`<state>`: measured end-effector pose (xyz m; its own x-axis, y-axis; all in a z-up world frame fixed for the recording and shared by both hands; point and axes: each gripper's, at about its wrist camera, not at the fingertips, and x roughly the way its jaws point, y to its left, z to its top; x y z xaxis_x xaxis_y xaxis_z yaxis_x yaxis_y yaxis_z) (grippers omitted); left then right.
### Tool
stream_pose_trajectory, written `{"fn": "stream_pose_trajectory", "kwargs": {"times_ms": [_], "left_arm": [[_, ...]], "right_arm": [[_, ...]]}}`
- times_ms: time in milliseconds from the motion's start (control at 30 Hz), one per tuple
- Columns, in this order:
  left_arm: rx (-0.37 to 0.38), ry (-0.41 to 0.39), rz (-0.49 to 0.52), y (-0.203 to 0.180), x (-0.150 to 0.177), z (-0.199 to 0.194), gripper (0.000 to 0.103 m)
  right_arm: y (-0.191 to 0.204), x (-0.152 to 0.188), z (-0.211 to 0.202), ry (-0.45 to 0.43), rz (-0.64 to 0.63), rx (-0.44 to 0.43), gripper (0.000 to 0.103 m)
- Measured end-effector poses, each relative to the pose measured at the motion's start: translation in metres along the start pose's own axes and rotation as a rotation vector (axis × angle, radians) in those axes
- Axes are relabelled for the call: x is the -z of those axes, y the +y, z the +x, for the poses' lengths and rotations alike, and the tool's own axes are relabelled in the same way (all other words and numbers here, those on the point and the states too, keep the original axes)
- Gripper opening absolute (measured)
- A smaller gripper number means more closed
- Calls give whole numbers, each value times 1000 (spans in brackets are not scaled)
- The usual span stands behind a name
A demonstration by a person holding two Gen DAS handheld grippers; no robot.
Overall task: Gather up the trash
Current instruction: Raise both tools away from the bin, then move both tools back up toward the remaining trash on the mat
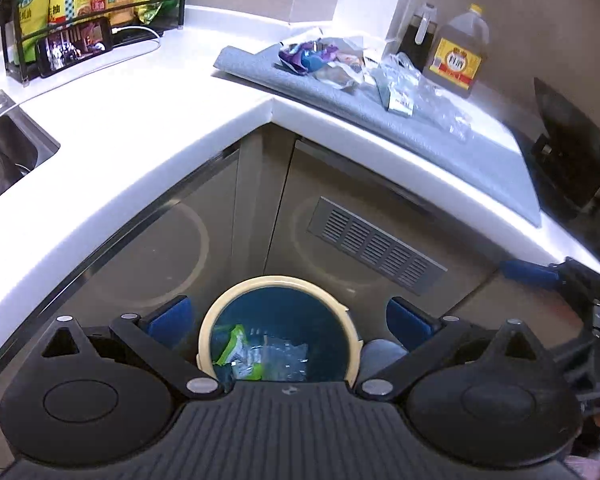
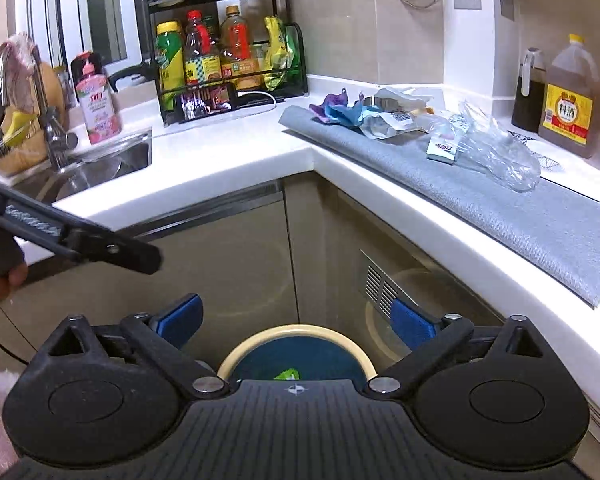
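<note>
Tongs, left (image 1: 288, 320) and right (image 2: 296, 320): both released, empty. Cream-rimmed blue round bin (image 1: 220, 320) on floor: some wrappers in. Crumpled plastic wrappers (image 2: 488, 148) remain on grey mat (image 2: 540, 216) along counter (image 1: 140, 128) edge.

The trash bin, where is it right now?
The trash bin stands on the floor in the inner corner of the counter, low centre in both wrist views, just below the vent grille.

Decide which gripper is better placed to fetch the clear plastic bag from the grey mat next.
Probably the right gripper: open, empty, and on the side of the clear plastic bag on the grey mat.
</note>
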<state>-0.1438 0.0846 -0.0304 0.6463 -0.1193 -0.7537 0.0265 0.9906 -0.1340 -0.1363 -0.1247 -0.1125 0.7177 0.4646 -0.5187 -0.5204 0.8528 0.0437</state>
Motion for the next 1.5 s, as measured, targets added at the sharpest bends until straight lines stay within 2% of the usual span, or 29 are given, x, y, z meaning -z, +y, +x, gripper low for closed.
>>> {"fn": "stream_pose_trajectory", "kwargs": {"times_ms": [167, 333, 1033, 1367, 1500], "left_arm": [[-32, 67, 45, -7, 10, 33, 103], [-98, 105, 87, -11, 22, 36, 103], [-116, 114, 127, -18, 20, 53, 103], [-115, 103, 124, -20, 7, 58, 103], [-119, 79, 122, -20, -6, 58, 103]], "right_arm": [[10, 8, -1, 7, -30, 32, 103], [9, 10, -1, 15, -18, 46, 103], [11, 11, 16, 84, -37, 43, 103], [5, 7, 19, 72, -31, 53, 103], [-4, -2, 19, 42, -27, 79, 103]]}}
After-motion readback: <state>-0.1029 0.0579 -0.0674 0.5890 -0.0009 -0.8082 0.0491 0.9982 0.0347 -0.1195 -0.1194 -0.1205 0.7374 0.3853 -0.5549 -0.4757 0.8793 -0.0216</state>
